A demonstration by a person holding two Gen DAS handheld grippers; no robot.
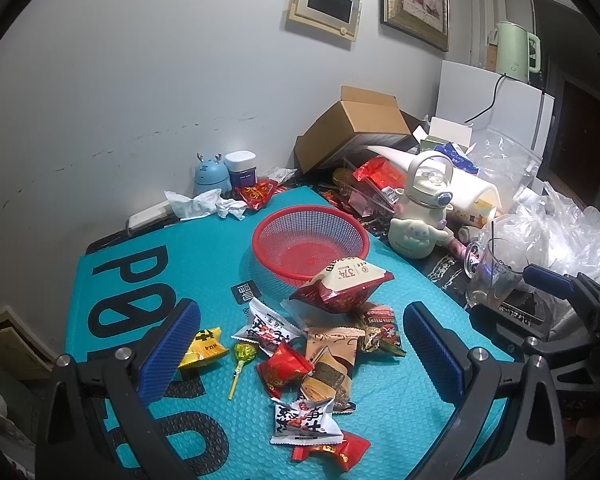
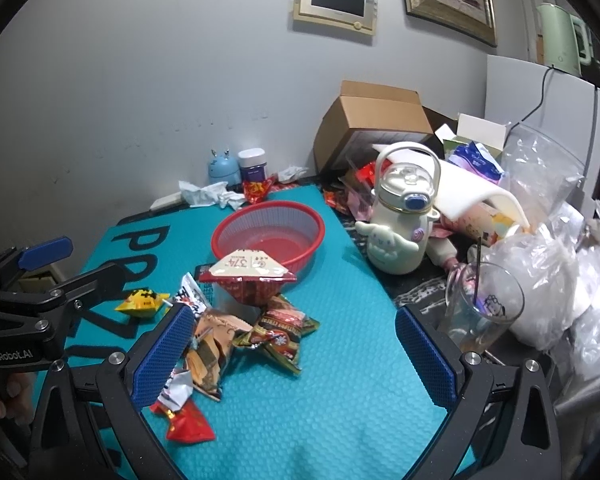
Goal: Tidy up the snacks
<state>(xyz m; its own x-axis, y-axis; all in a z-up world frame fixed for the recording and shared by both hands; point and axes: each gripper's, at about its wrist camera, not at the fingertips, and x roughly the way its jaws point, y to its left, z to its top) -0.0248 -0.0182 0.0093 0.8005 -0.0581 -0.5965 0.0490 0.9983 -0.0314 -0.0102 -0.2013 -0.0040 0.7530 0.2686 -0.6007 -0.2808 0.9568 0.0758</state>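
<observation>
Evidently nothing is sorted yet: the red basket sits empty on the bench's teal mat, the snack packets lie heaped just before it, and both left gripper and right gripper gape wide, holding nothing.

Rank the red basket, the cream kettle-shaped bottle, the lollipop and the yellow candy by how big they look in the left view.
1. red basket
2. cream bottle
3. lollipop and yellow candy look alike; no ranking.
</observation>
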